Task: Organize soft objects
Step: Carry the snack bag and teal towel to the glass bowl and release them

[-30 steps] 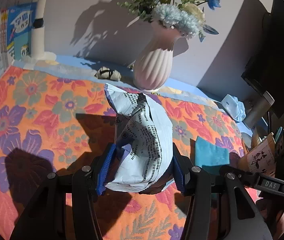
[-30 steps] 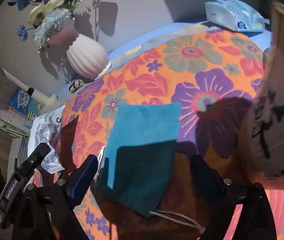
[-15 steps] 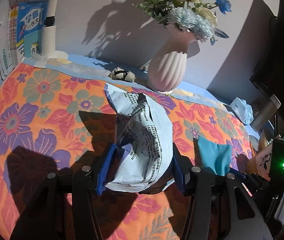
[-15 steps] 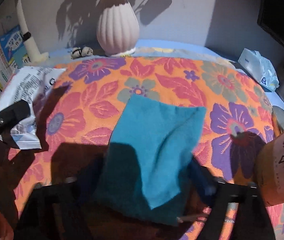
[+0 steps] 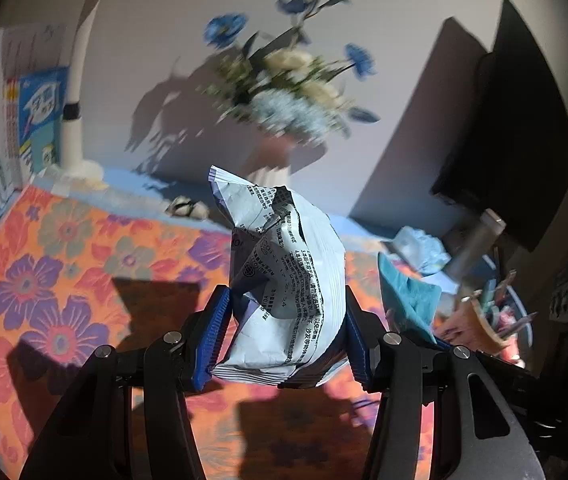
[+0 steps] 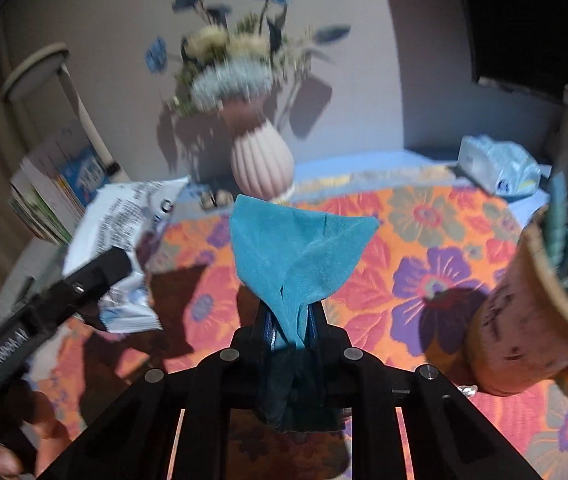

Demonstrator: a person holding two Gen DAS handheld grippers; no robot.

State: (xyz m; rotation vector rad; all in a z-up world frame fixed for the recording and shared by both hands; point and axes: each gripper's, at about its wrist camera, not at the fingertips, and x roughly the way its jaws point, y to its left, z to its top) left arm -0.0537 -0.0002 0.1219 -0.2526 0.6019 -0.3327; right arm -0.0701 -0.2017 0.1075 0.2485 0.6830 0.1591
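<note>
My left gripper (image 5: pixel 284 334) is shut on a crumpled white printed snack bag (image 5: pixel 288 280) and holds it above the flowered tablecloth (image 5: pixel 63 280). My right gripper (image 6: pixel 290 324) is shut on a teal cloth (image 6: pixel 300 252), which fans out upward from the pinched fingers, lifted off the table. The teal cloth also shows in the left wrist view (image 5: pixel 408 300) at the right. The snack bag (image 6: pixel 123 236) and the left gripper's body show at the left of the right wrist view.
A pink ribbed vase (image 6: pixel 261 160) with flowers stands at the back by the wall. A cork pen holder (image 6: pixel 532 320) is at the right. A tissue pack (image 6: pixel 500 164) lies back right. Books (image 5: pixel 11 128) and a lamp post (image 5: pixel 75 112) stand at the left. A dark monitor (image 5: pixel 524 128) is at the right.
My right gripper closed on the teal cloth and lifted it off the table. My left gripper rose with the snack bag still held.
</note>
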